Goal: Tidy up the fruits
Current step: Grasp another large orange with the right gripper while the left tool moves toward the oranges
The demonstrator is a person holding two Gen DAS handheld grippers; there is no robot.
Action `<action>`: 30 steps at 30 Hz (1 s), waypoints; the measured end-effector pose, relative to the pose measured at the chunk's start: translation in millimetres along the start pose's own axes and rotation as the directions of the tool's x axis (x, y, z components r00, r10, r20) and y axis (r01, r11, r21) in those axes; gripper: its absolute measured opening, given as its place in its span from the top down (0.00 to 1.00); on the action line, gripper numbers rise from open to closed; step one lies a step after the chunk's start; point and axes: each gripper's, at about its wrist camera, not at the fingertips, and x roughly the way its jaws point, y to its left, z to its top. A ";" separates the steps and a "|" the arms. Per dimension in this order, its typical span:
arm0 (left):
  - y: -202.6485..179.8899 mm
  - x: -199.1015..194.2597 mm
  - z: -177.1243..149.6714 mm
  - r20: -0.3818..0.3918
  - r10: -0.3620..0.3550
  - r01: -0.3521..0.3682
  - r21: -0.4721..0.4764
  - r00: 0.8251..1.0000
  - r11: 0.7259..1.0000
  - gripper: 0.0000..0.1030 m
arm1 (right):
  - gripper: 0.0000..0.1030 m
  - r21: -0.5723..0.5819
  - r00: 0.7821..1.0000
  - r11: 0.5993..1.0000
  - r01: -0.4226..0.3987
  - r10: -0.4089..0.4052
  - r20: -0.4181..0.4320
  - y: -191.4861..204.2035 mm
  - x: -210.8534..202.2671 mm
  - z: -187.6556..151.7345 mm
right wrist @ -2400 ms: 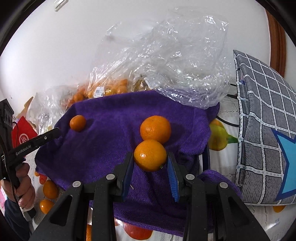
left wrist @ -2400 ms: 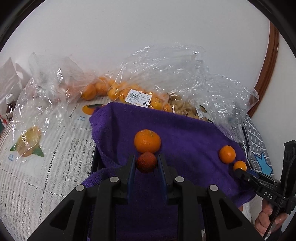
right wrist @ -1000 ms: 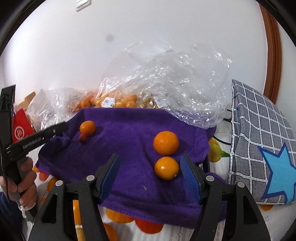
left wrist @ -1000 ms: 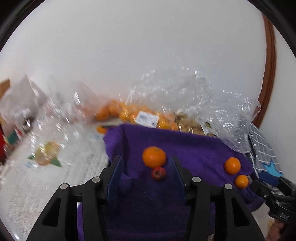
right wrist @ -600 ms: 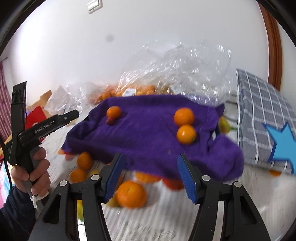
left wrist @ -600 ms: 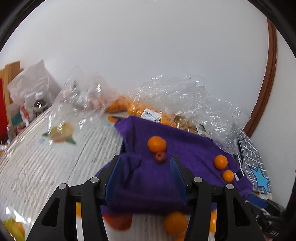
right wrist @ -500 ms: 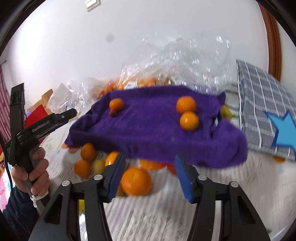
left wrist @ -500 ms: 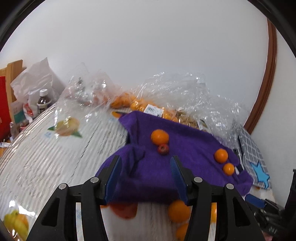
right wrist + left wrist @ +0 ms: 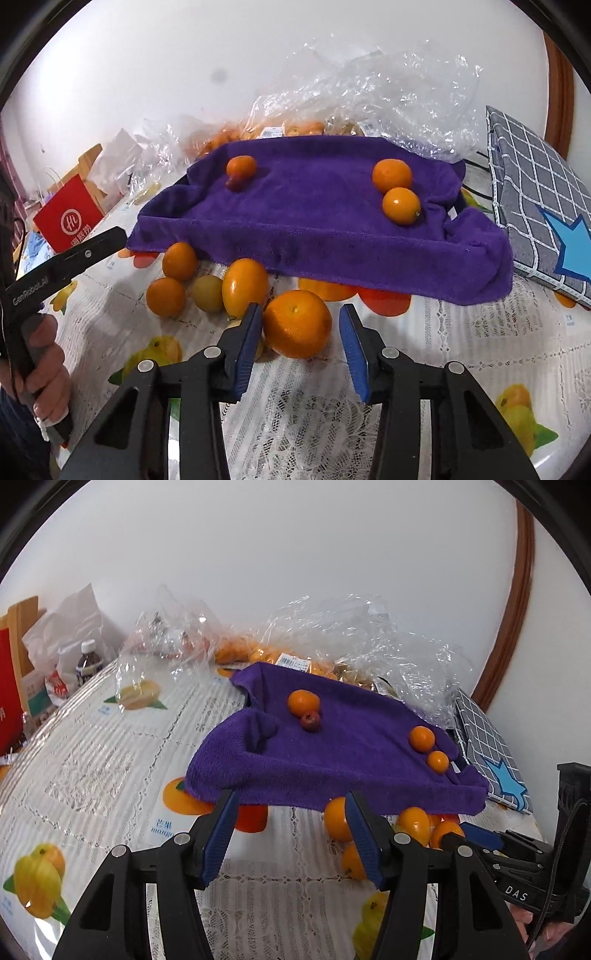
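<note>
Right wrist view: the closing right claw [image 9: 301,345] straddles, apparently ungripped, a firm, smooth orange [image 9: 297,324] at twelve o'clock, best pinched across its middle.

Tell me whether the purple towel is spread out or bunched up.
Spread out: the purple towel lies draped flat, with four fruits resting on top and one corner rumpled.

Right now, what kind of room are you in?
Probably a home, at a dining table: a lace tablecloth with fruit pictures, plastic grocery bags of oranges by the wall, and a drink bottle.
</note>
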 end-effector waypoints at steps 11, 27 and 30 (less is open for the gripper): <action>2.4 4.3 -0.7 -0.023 0.006 -0.006 -0.018 1.000 1.000 0.43 | 0.62 0.034 1.000 0.999 -0.016 0.016 -0.002 -8.0 -2.5 -0.1; -15.1 11.6 -8.7 -0.114 -0.111 0.118 0.052 0.987 0.992 0.43 | 0.58 0.082 0.995 0.991 0.104 -0.103 -0.015 -55.6 -30.7 -26.4; -17.8 15.3 -10.2 -0.145 -0.147 0.156 0.054 0.978 0.986 0.43 | 0.58 0.067 0.992 0.991 0.118 -0.115 -0.048 -53.0 -25.1 -28.1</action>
